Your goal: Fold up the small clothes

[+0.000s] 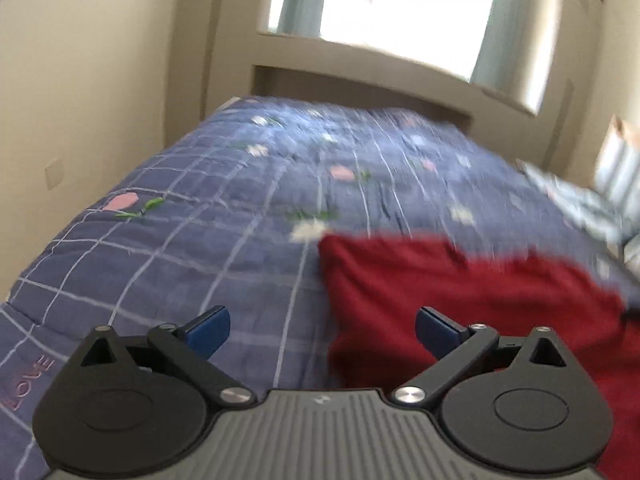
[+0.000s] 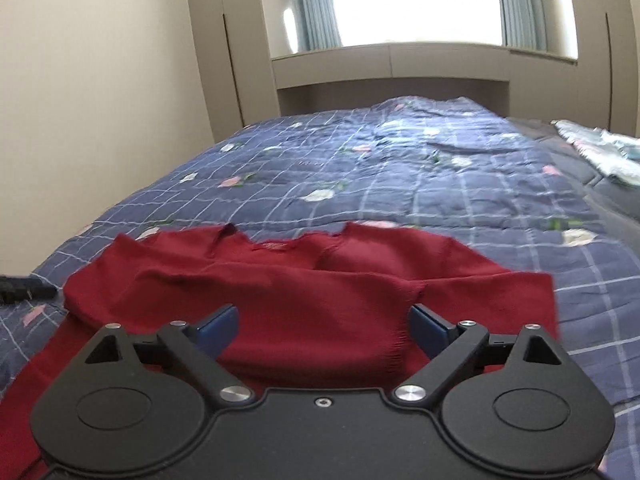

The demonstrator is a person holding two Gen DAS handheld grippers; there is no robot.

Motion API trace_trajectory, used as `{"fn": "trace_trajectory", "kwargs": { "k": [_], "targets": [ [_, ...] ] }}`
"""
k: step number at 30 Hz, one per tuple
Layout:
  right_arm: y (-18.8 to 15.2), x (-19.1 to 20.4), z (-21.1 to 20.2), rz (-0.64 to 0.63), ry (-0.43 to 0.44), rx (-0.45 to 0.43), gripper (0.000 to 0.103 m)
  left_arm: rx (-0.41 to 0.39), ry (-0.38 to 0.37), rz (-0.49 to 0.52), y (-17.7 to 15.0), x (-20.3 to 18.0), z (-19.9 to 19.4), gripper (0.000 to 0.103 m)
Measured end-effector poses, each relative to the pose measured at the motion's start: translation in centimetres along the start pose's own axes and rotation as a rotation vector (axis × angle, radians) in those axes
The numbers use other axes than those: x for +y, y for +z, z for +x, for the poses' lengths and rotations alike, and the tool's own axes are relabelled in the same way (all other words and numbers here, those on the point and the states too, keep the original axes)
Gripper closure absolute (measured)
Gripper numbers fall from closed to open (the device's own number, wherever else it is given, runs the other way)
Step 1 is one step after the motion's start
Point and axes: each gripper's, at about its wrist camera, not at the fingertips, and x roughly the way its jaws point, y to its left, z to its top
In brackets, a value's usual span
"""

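Both grippers wide open, holding nothing: left gripper sits off the red sweater's edge, right gripper over its middle on the quilt. Risk: right pinches 2 layers mid-body or left grabs quilt, dragging the fold crooked.

"LOVE" is stitched in pink on the quilt.

Sweater lies on the quilt, crumpled cloth far right behind
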Motion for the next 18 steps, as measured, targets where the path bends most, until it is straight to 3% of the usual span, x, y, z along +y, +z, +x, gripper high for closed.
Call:
{"fn": "trace_trajectory", "kwargs": {
  "k": [4, 7, 9, 11, 12, 14, 16, 18],
  "targets": [
    [-0.3, 1.2, 0.9, -0.009, 0.001, 0.021, 0.009, 0.026, -0.007, 0.081, -1.5, -1.4, 0.5, 0.008],
    [-0.7, 1.9, 1.2, -0.036, -0.002, 0.028, 0.009, 0.035, 0.062, 0.161, -1.8, -2.7, 1.4, 0.014],
    [-0.8, 2.3, 1.5, -0.046, 0.002, 0.034, 0.009, 0.047, 0.078, 0.221, -2.2, -3.4, 1.9, 0.030],
    [-0.9, 2.4, 1.9, -0.053, 0.001, 0.038, 0.009, 0.047, 0.071, 0.229, -2.5, -3.5, 2.1, 0.052],
    [-1.0, 2.4, 2.0, -0.054, 0.001, 0.042, 0.009, 0.034, 0.053, 0.216, -2.6, -3.4, 2.0, 0.057],
    [-1.1, 2.5, 2.3, -0.055, 0.004, 0.050, 0.009, 0.009, 0.031, 0.204, -2.7, -3.3, 1.7, 0.087],
    [-1.1, 2.6, 2.4, -0.065, 0.004, 0.055, 0.009, -0.015, 0.035, 0.205, -2.8, -3.4, 1.2, 0.096],
    [-1.2, 2.7, 2.6, -0.080, -0.001, 0.068, 0.009, -0.023, 0.051, 0.159, -2.5, -2.9, 0.8, 0.097]
  ]
}}
